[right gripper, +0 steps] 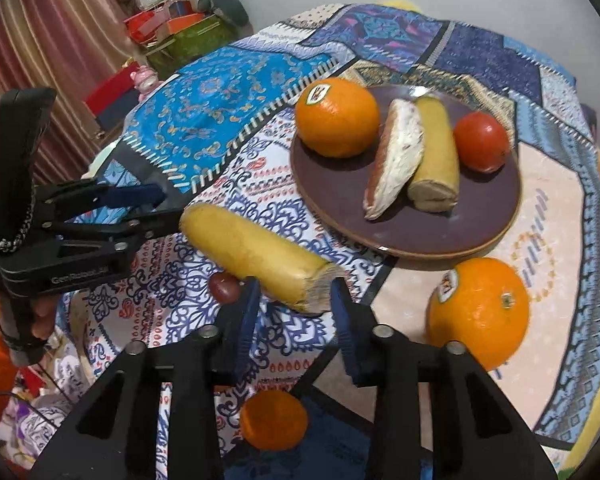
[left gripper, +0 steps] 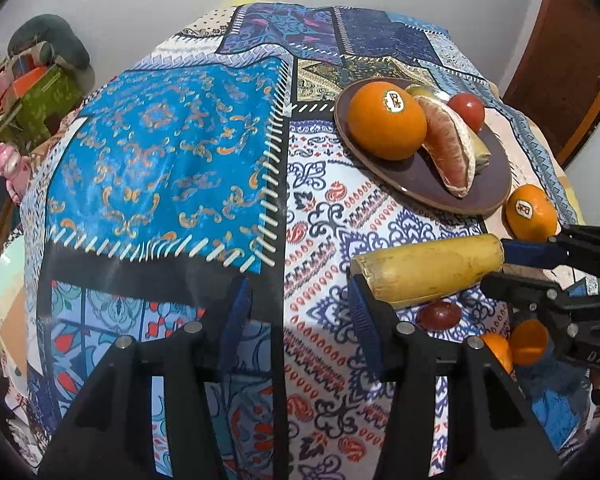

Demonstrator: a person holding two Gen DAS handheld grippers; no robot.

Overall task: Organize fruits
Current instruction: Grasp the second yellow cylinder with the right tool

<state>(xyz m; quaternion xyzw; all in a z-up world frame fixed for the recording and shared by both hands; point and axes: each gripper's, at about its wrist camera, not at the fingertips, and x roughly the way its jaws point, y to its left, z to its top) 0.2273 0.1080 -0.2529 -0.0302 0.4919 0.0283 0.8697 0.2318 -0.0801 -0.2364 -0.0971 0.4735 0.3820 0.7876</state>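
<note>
left tongs [left gripper: 296, 308]: fingers spread wide, nothing between them; the right-hand finger's tip touches or nearly touches one end of the banana piece.
right tongs [right gripper: 294, 300]: fingers apart around the cut end of the banana piece; cannot tell if they press it.
banana piece [right gripper: 256, 256]: lies on the tablecloth [right gripper: 228, 96] between the two tongs.
plate [right gripper: 404, 236]: beyond both tongs, holding an orange [right gripper: 337, 117], a citrus wedge [right gripper: 396, 160], a banana stub [right gripper: 436, 160] and a tomato [right gripper: 482, 142].
second orange [right gripper: 478, 312]: right of the right tongs, just beside the plate.
grape [right gripper: 224, 286]: just left of the right tongs, beside the banana piece.
small orange [right gripper: 274, 420]: below the right tongs.
</note>
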